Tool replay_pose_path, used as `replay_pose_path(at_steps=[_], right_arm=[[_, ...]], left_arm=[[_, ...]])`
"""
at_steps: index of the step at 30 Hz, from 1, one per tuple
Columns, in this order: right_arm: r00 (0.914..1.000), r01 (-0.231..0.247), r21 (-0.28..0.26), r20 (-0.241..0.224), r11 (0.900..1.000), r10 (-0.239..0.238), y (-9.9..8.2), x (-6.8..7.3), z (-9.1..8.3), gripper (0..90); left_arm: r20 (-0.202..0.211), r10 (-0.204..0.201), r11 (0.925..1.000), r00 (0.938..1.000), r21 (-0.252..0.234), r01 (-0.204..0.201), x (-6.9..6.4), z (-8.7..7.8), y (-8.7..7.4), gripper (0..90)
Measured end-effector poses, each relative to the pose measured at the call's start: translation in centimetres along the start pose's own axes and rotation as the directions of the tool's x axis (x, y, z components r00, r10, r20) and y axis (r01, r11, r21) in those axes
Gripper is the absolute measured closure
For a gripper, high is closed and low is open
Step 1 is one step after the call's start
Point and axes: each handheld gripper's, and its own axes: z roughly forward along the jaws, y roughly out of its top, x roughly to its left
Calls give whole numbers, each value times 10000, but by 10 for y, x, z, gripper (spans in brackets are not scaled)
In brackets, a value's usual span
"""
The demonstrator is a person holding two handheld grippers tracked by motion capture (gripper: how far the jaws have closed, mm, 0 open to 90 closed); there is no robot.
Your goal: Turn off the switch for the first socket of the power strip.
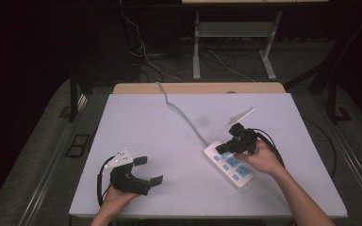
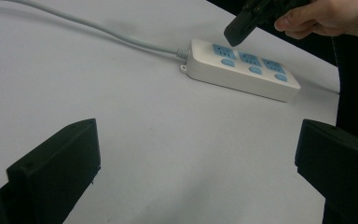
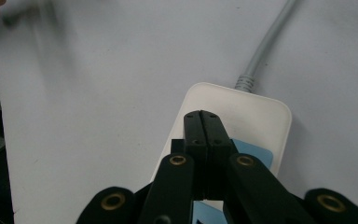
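Presently the power strip (image 1: 228, 163) lies flat on the right half of the desk (image 1: 169, 136), long axis diagonal, its cable (image 1: 184, 117) running off toward the far edge. The right gripper (image 1: 231, 145) is the nearer: its fingers (image 3: 202, 133) are pressed together, empty, poised directly over the strip's cable end; contact cannot be told. The left gripper (image 1: 147, 170) rests well apart at the desk's near left, fingers spread wide, empty, pointing toward the strip.

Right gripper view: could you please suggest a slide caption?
Right gripper, jaws shut, poised over the cabled end of a white power strip on the table.
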Motion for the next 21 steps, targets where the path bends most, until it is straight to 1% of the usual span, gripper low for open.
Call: replay_pose_path(at_steps=[13, 19, 21], right_arm=[[9991, -278, -429, 310, 9987, 291, -6, -4, -21, 900], [9971, -608, -742, 416, 9954, 640, -10, -6, -34, 895], [9955, -794, -865, 440, 9931, 835, -11, -7, -38, 853]], left_arm=[[40, 13, 10000, 10000, -1, -13, -1, 1, 0, 0], [84, 23, 10000, 10000, 17, -23, -2, 1, 0, 0], [76, 15, 10000, 10000, 27, -15, -2, 1, 0, 0]])
